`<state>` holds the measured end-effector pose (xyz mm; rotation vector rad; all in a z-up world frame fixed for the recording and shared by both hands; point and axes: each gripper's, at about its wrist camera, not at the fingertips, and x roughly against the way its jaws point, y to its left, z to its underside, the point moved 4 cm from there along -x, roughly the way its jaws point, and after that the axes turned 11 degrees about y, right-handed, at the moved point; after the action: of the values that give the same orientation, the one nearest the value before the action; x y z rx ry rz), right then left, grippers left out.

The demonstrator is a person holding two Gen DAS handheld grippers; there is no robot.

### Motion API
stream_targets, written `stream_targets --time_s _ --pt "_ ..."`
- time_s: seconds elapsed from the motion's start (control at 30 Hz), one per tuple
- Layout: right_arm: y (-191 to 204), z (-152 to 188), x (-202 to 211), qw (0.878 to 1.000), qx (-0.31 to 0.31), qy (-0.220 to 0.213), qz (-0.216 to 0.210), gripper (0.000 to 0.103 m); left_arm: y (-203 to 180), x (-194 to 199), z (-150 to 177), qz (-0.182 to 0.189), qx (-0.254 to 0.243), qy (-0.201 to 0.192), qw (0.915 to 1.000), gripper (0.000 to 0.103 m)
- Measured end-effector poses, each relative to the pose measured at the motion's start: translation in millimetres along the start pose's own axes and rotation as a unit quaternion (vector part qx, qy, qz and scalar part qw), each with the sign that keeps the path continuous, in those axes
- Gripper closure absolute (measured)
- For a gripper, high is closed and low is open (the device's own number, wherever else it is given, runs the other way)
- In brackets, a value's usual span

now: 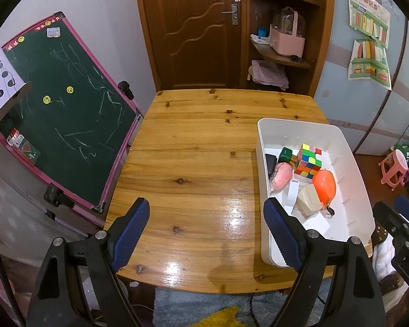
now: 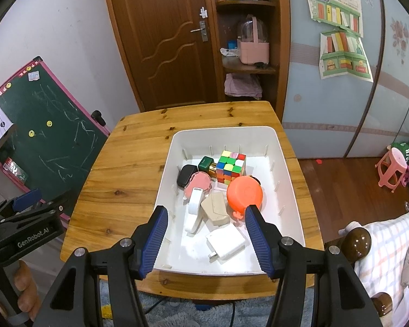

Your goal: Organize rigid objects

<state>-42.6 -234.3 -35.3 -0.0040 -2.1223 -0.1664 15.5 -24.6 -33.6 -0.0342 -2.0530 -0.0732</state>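
While both tools hover above the wooden table [image 1: 193,147], the left gripper [image 1: 205,234] stands wide apart and empty; the right gripper [image 2: 204,238] is parted, gripping nothing, over the white bin [image 2: 286,163]. Inside lie a puzzle cube [image 2: 230,166], orange shell [image 2: 244,194], white charger [image 2: 226,241] and beige block [image 2: 216,211]. Smaller items behind partly overlap, unidentifiable.

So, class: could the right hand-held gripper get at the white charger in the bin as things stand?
Probably yes: the right hand-held gripper hangs open above the white charger, which lies uncovered in the bin.
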Motion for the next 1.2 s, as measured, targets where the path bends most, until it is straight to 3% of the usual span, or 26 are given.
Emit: stream_targets --time_s 1.2 --pt "4.4 4.9 -7.0 1.0 0.002 0.013 0.005 0.043 0.0 -4.2 5.4 0.017 -0.006 0.009 0.9998 0.015"
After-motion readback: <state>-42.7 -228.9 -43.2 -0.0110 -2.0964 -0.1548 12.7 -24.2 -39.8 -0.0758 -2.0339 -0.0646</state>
